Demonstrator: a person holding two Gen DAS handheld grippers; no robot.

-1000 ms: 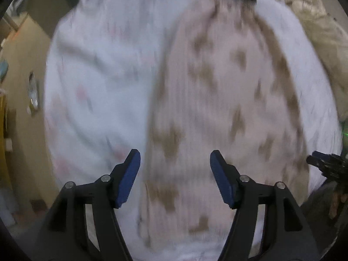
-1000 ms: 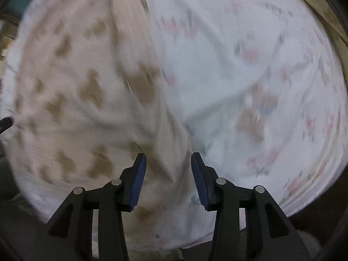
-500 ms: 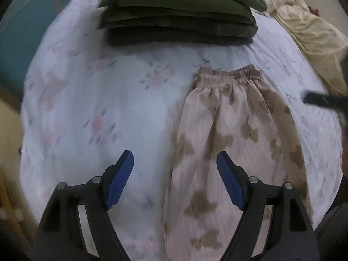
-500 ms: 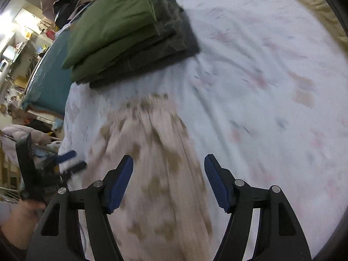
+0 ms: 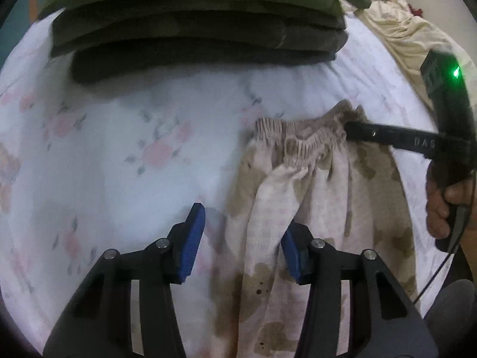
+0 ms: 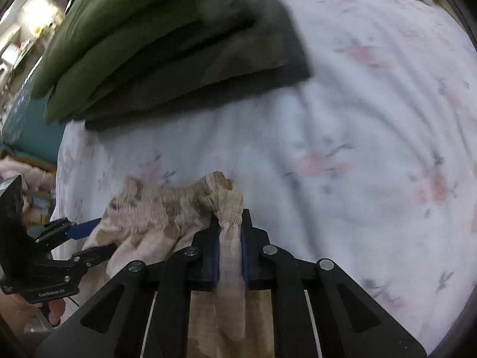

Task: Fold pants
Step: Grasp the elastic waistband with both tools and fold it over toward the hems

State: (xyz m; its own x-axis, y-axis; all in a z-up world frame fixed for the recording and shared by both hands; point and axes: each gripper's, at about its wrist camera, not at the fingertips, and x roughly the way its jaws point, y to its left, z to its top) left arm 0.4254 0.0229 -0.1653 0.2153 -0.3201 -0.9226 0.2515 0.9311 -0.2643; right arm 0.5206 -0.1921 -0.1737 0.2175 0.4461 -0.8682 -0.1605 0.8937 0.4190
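Your right tongs (image 6: 228, 247) are closed tight on the waistband corner of the pants (image 5: 322, 208), which lie flat on the bed (image 5: 134, 149) ahead of both tongs. Your left tongs (image 5: 243, 238) stand wide open and hold nothing, astride the near edge. Pinch the other waistband corner fully before you lift, so the fold stays even.

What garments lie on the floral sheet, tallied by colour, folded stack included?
Beige brown-blotched pants: 1
Olive-green folded garments: 2
Dark grey-brown folded garments: about 3, layers hard to separate
Cream crumpled cloth: 1
Total: about 7
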